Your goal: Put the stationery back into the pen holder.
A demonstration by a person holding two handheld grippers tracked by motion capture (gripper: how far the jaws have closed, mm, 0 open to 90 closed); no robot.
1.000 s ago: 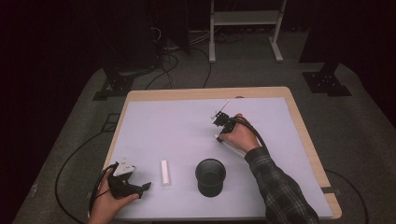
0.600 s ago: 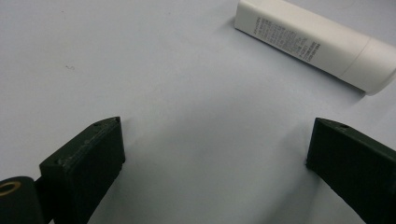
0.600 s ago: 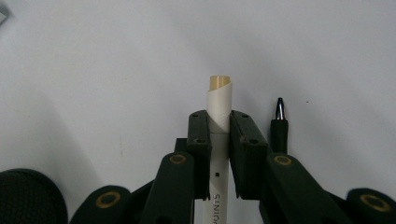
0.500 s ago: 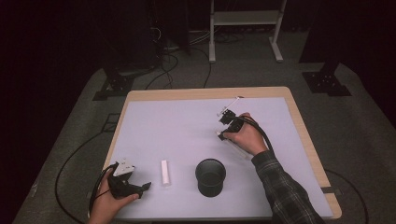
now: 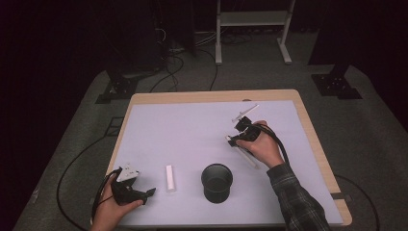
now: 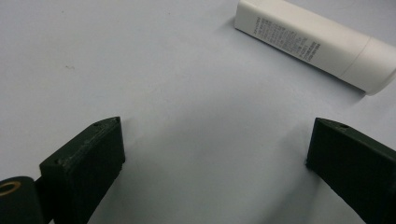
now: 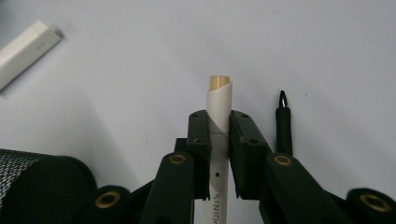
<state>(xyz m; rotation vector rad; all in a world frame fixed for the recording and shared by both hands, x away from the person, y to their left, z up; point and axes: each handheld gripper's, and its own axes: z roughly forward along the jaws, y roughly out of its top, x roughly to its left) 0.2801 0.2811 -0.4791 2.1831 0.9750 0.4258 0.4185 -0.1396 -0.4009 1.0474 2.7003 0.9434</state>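
Observation:
My right gripper [image 5: 235, 138] hovers over the right half of the table, held in a hand with a plaid sleeve. Its jaws are shut on a white pen [image 7: 218, 109] with a tan tip, which sticks out past the fingertips. A black pen [image 7: 283, 126] lies on the sheet just beside it. At the near left corner my left gripper [image 5: 150, 192] rests low and stands open, with nothing between its fingers [image 6: 88, 163]. A white tube [image 5: 169, 177] lies just beyond them, also seen in the left gripper view [image 6: 317, 44].
A black mesh cup [image 5: 217, 182] stands near the front middle, between the two hands. A pale sheet covers the wooden table [image 5: 308, 125]. Cables, stands and a white frame sit on the dark floor behind.
The right hand has drifted to the right and a little toward the near edge, still gripping the white pen. The left hand has stayed put.

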